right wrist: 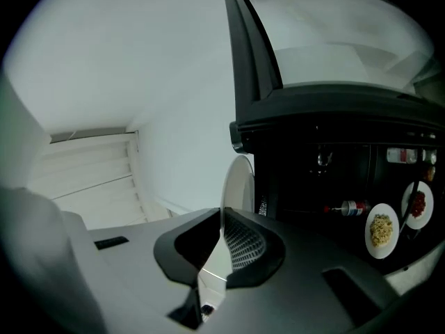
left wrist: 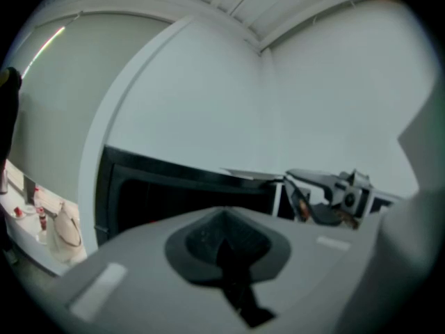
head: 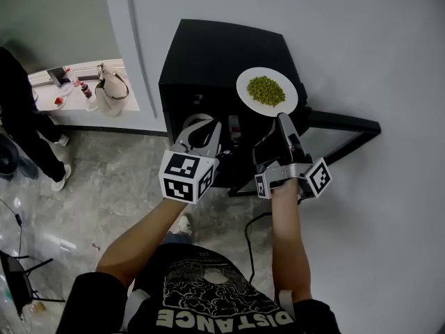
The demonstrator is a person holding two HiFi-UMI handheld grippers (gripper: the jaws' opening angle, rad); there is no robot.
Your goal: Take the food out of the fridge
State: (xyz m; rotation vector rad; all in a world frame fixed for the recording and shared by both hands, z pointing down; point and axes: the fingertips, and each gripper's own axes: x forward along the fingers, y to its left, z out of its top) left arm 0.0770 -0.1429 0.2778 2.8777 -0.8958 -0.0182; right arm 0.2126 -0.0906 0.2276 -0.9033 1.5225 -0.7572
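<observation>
A white plate of green peas (head: 266, 90) hangs level above the top of the black mini fridge (head: 208, 54). My right gripper (head: 284, 117) is shut on the plate's near rim. In the right gripper view the plate (right wrist: 238, 179) shows edge-on between the jaws of the right gripper (right wrist: 221, 235). Inside the open fridge (right wrist: 313, 165) stand a plate of yellow food (right wrist: 381, 232), a plate of red food (right wrist: 417, 207) and a small bottle (right wrist: 348, 207). My left gripper (head: 200, 125) hovers in front of the fridge, left of the plate. The left gripper (left wrist: 224, 239) is shut and holds nothing.
The fridge door (head: 344, 125) stands open to the right. A person in dark clothes (head: 21, 117) stands at the far left beside a low white counter (head: 49, 103) with a beige bag (head: 111, 89) and bottles. A cable (head: 252, 235) runs across the floor.
</observation>
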